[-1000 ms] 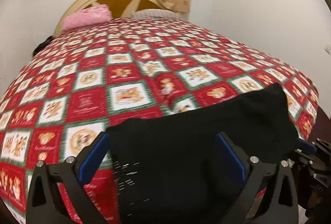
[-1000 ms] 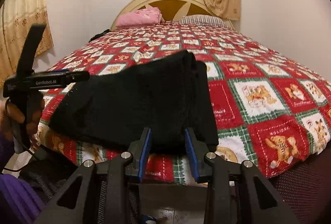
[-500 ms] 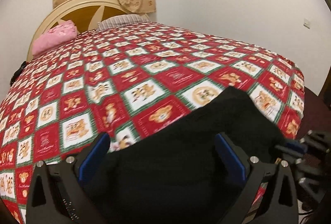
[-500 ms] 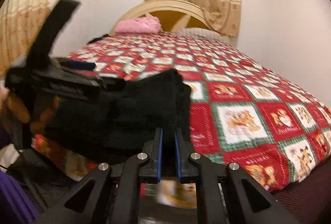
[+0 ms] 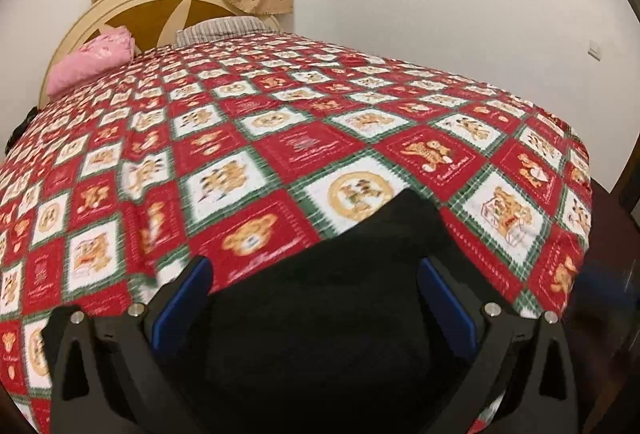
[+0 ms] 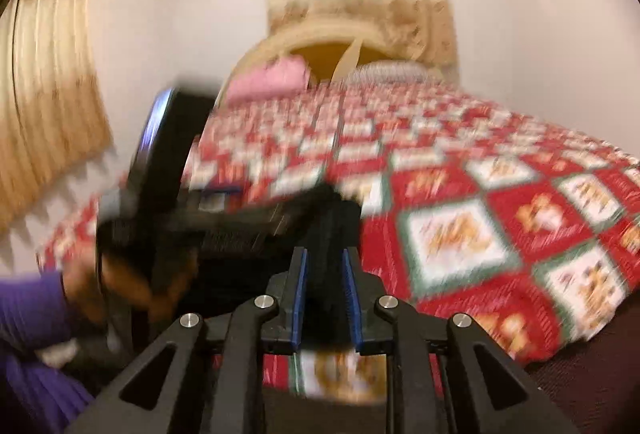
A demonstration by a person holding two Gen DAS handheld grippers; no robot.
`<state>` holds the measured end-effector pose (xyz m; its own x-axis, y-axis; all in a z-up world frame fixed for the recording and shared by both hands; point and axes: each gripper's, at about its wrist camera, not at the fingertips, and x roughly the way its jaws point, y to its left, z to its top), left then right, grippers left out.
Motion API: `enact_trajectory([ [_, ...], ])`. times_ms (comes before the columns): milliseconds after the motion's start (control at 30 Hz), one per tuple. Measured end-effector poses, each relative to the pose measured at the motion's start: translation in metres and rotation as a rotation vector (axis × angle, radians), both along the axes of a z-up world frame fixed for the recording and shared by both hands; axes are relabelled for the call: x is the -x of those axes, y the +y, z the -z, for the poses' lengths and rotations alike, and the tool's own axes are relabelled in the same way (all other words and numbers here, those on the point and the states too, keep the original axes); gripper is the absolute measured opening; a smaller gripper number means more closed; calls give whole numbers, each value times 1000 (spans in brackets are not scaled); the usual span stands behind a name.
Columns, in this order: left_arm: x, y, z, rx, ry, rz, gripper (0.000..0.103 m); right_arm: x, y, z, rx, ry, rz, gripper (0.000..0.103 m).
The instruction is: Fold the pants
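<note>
The black pants lie bunched at the near edge of the bed, filling the lower middle of the left wrist view, on top of the red, white and green bear-patterned quilt. No container shows in either view; the bed alone carries the cloth. The left gripper stands with its blue pads far apart, the pants lying between and under them with neither pad pressing, so it is released. In the right wrist view, badly blurred, the right gripper has its jaws opening, a fold of the pants standing in the narrow gap between the blue pads; whether the pads press the cloth cannot be told through the blur. The quilt's upper half of the frame is bare up to the pink pillow and the striped pillow against the cream headboard. At lower right the quilt's corner drops off toward dark floor. Only the right wrist view shows the left tool from outside, at left of centre, held by a hand with a purple sleeve, and a gold curtain at the left edge.
</note>
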<state>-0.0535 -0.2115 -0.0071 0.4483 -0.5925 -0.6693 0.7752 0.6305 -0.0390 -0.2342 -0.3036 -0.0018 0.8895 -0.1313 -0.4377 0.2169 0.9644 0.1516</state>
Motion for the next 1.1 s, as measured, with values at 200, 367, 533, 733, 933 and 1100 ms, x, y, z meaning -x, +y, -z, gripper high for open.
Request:
enact_trajectory([
  [200,-5,55,-10,6,-7,-33,103,-51,17,-20,9,-25,-42,19],
  [367,-25,125,-12,-21,-49,-104,103,-114,21,22,30,190,-39,18],
  [533,-54,198,2,-95,-75,-229,103,-102,28,15,25,131,1,19],
  [733,-85,236,7,-93,-41,-324,103,-92,121,8,-278,91,-523,19],
  [933,-91,243,8,-48,-23,-313,103,-122,192,58,-394,294,-723,19],
  [1100,-97,249,5,-51,-50,-257,103,-138,175,77,-465,332,-575,19],
])
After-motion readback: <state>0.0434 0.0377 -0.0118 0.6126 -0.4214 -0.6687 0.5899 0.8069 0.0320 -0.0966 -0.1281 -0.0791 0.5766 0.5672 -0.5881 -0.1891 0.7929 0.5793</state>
